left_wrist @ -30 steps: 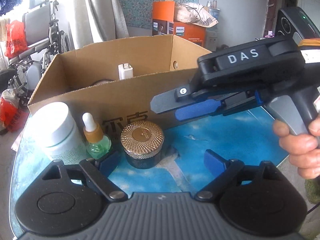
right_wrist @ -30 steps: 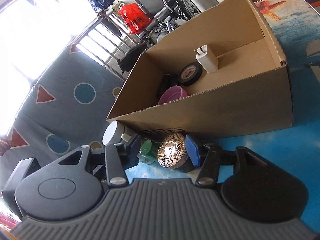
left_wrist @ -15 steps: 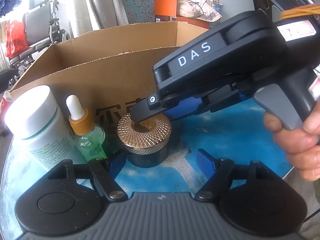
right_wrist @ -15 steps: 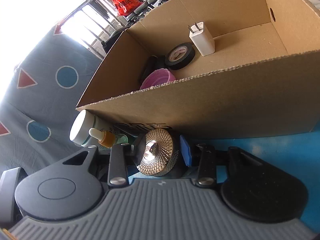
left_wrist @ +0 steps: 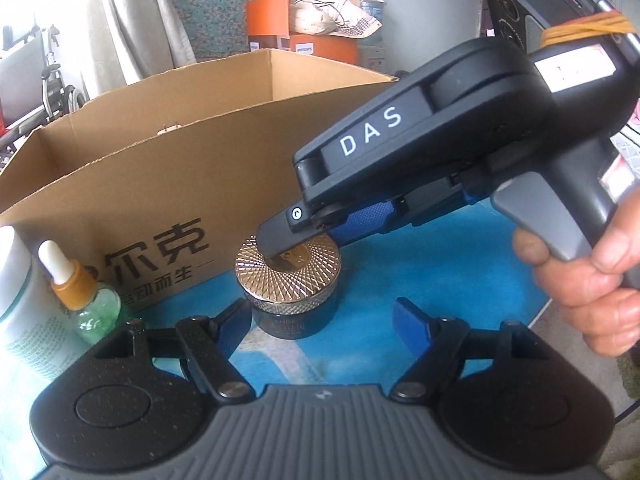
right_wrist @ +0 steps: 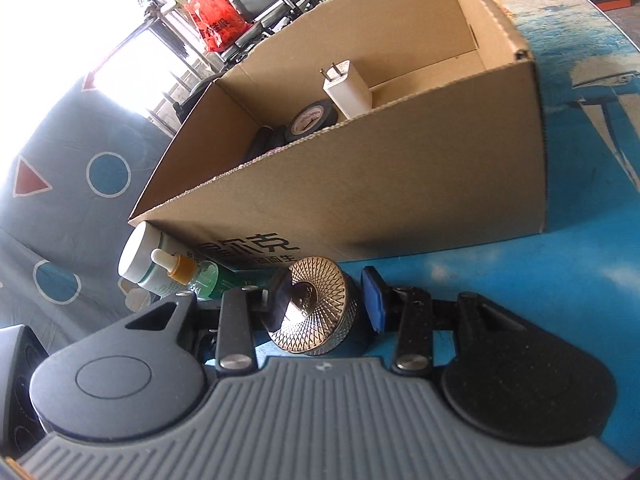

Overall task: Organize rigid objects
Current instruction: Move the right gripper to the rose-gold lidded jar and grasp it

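Cardboard box on blue table, charger and tape roll inside. Gold-lidded jar on the table against its front wall. Right gripper straddling the jar, contact unclear; left gripper wide open, empty.

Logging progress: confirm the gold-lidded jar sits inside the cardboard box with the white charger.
Wrong: the gold-lidded jar stands on the blue table outside the cardboard box, as the right wrist view shows. The white charger is inside.
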